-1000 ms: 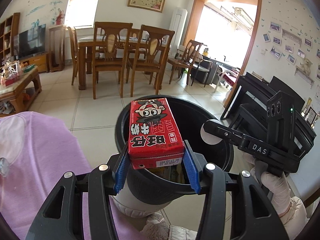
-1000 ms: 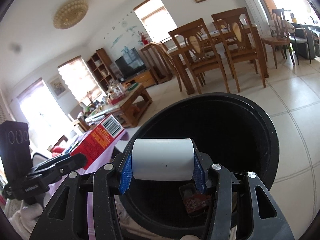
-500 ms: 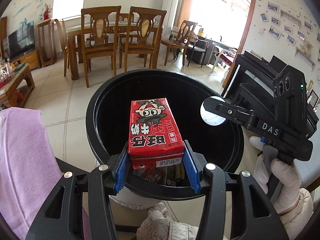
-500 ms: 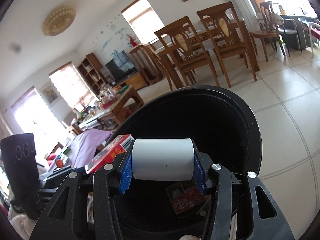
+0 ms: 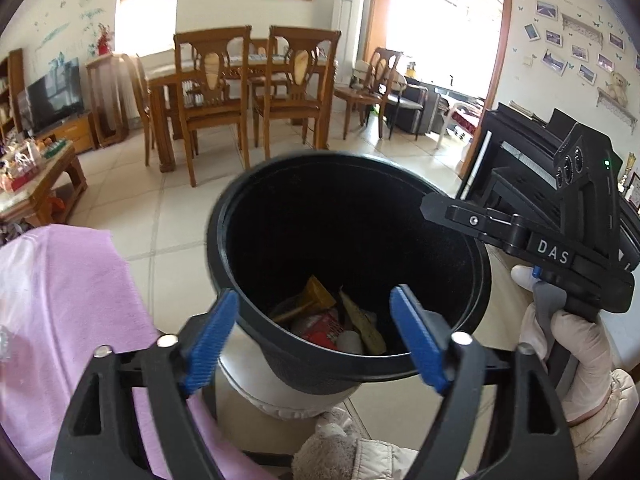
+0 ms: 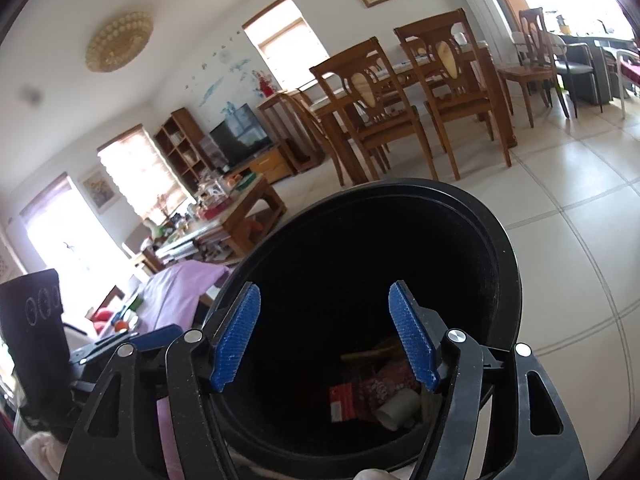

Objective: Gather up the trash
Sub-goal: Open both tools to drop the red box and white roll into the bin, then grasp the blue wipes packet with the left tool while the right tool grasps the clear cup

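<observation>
Both jaws just opened, nothing between them: left gripper [image 5: 312,334] and right gripper [image 6: 325,336] hang apart over the black bin [image 5: 224,240], red carton [image 6: 360,394] and white roll [image 6: 398,410] lying at its bottom among other trash.

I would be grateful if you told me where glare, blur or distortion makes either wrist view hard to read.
Left wrist view: the doorway is blown out white, the trash bin rim is smeared by motion blur, its dark inside hides detail, and fisheye bends the edges. Right wrist view: the windows glare white, the bin's interior is near black, and the trash at the bottom shows dimly.
</observation>
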The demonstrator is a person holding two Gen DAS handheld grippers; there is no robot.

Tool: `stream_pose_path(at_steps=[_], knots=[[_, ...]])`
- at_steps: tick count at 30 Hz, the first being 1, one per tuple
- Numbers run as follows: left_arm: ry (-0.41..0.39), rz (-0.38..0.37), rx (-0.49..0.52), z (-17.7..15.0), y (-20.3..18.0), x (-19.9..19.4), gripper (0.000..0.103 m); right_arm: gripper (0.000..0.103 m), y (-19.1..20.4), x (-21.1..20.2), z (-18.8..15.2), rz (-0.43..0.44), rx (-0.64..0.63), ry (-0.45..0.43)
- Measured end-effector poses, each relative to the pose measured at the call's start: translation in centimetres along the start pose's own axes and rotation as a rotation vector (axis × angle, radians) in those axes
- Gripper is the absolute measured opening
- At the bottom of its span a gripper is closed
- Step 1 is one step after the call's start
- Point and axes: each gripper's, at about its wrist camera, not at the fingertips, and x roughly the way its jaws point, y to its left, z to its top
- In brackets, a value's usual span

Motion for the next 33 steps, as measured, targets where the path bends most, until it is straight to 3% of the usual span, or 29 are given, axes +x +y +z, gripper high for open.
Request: stream_pose_path(at_steps=[4,8,11,18,25,33], knots=[[-0.023,0.024,-0.01,-0.4,1.5,-2.0,0.083,0.085,2.1,0.1,0.2,-0.008,-0.033,-0.008],[-0.04,0.057,-0.053,-1.1,3.9,-4.0,0.083,0.086,4.8,0.6,0.4,0.012,-0.071,-0.006],[-0.066,0.09,-0.099,-1.5,6.2,-5.7,0.093,0.091,7.6,1.4,0.4,0.022,-0.112,-0.002],[-0.14,0.178,-0.198,-2.9,12.9,-10.6,0.094,0.098,15.5,3.9,-0.3,0.066,-0.226,0.02],[-0.189,0.283,-0.334,-5.2,22.5,-15.4,0.094,0.098,24.1,7.7,-2.1,0.144,-0.359,0.064],[-0.119,0.426,-0.435,-6.9,33.5,-17.1,0.093,0.098,33.5,13.5,-4.7,0.199,-0.512,0.141]])
